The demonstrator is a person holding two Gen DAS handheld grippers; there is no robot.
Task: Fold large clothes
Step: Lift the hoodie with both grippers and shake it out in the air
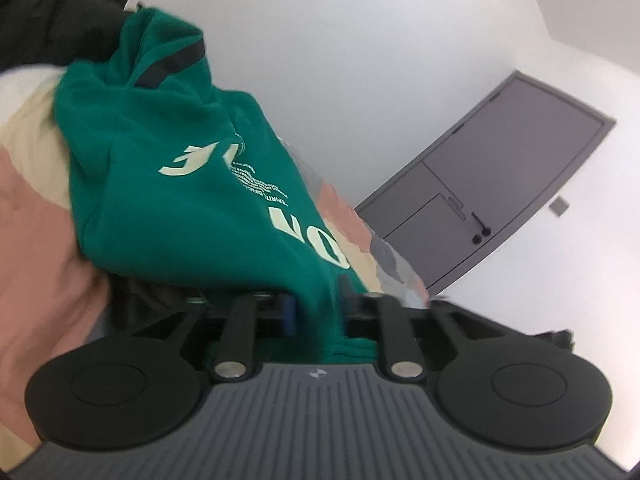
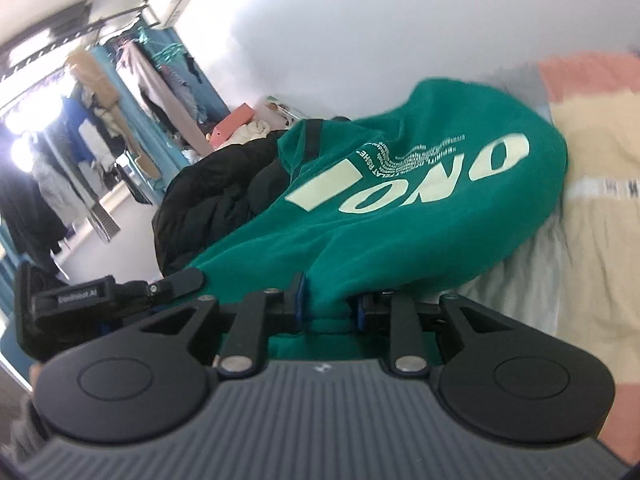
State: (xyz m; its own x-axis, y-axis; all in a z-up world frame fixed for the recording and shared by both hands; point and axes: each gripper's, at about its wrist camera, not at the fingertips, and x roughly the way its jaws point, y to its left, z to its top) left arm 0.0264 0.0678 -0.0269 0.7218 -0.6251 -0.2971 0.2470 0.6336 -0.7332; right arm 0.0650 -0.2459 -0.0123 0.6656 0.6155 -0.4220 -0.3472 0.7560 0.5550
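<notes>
A green sweatshirt (image 1: 192,184) with cream lettering hangs bunched over a bed; the right wrist view shows the same sweatshirt (image 2: 400,208) stretched up toward the camera. My left gripper (image 1: 318,306) has its jaws apart. A fold of the green cloth runs down between them, and a dark gap shows beside the blue left pad (image 1: 289,312). My right gripper (image 2: 330,304) is shut on a gathered edge of the sweatshirt, with the cloth filling the space between both blue pads (image 2: 301,300).
A pink and cream bedspread (image 1: 36,240) lies under the sweatshirt. A black padded jacket (image 2: 216,188) is heaped behind it. A grey door (image 1: 500,176) is in the white wall. Hanging clothes (image 2: 152,92) crowd the far left. A black clamp-like piece (image 2: 108,296) sits left of my right gripper.
</notes>
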